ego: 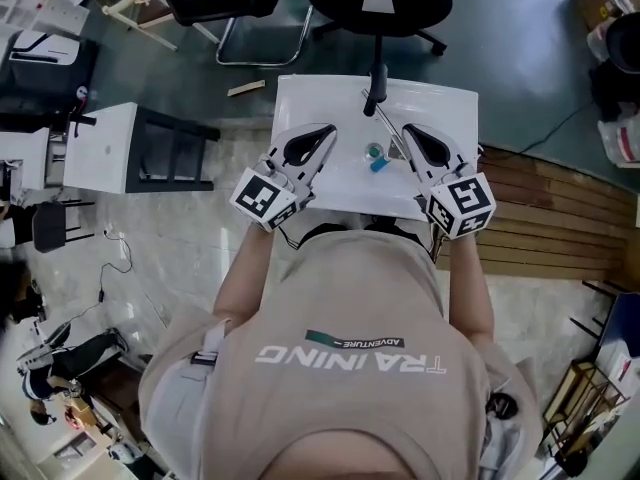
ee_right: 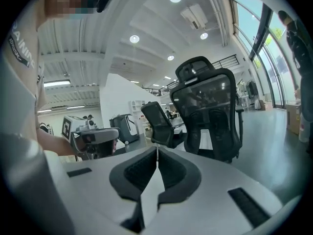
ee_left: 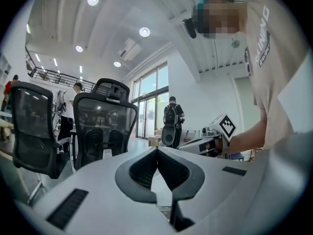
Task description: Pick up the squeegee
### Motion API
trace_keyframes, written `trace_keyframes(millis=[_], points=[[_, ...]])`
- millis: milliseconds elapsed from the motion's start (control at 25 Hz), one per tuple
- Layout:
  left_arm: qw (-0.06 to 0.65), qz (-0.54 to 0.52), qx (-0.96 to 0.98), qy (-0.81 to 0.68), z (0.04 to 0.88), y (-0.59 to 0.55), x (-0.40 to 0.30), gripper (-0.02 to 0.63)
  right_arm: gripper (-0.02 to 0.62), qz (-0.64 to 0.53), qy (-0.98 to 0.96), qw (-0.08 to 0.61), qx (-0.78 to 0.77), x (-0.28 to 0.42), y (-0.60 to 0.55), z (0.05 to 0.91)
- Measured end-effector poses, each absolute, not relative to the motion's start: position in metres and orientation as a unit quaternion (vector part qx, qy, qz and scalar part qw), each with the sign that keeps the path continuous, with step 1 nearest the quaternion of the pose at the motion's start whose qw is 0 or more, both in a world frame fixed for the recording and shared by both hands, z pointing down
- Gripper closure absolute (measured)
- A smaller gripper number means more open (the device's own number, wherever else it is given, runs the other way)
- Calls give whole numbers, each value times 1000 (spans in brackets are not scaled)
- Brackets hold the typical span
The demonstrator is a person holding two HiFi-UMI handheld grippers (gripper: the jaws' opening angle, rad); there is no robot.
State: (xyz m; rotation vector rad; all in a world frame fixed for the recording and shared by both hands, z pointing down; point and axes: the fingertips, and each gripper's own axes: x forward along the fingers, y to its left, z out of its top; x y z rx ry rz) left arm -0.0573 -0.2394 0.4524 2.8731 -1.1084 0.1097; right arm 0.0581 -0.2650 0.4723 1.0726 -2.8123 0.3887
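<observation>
Head view: squeegee [ego: 385, 118] lies ungrasped on the bench [ego: 300, 98], just ahead of the jaws. Left gripper [ego: 322, 136] and right gripper [ego: 412, 133] are both closed and empty, so the whole pickup is left to do.

The left gripper [ee_left: 157, 151] has its jaws pressed together, nothing between them. Beyond stand black mesh chairs [ee_left: 105, 126] and a person with a backpack [ee_left: 172, 119] by tall windows [ee_left: 149, 102]. The right gripper [ee_left: 182, 145] shows at right, near a beige shirt [ee_left: 276, 62]
</observation>
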Motion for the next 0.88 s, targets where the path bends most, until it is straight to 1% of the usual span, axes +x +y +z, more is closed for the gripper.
trace_keyframes(millis=[160, 280, 360, 520, 560, 600, 640, 760, 880], points=[[24, 28, 921, -388, 454, -243, -55, 595, 563, 160, -926, 76, 333, 56, -263, 501], [24, 30, 920, -390, 455, -241, -53, 595, 563, 210, -914, 76, 338, 57, -260, 528], [29, 34, 920, -389, 458, -243, -57, 595, 563, 270, -899, 61, 340, 53, -257, 553], [35, 50, 917, -394, 464, -244, -71, 595, 560, 431, -820, 17, 375, 52, -249, 619], [34, 54, 917, -393, 464, -242, -75, 595, 524, 457, -801, 18, 386, 53, -245, 635], [33, 57, 917, -393, 465, -242, -79, 595, 440, 476, -784, 22, 397, 54, -242, 650], [34, 58, 917, -393, 467, -241, -84, 595, 417, 491, -767, 31, 412, 56, -241, 664], [41, 59, 916, -394, 471, -236, -100, 595, 399, 520, -709, 69, 470, 63, -238, 696], [47, 58, 916, -393, 474, -234, -116, 595, 378, 514, -680, 129, 507, 57, -238, 719]])
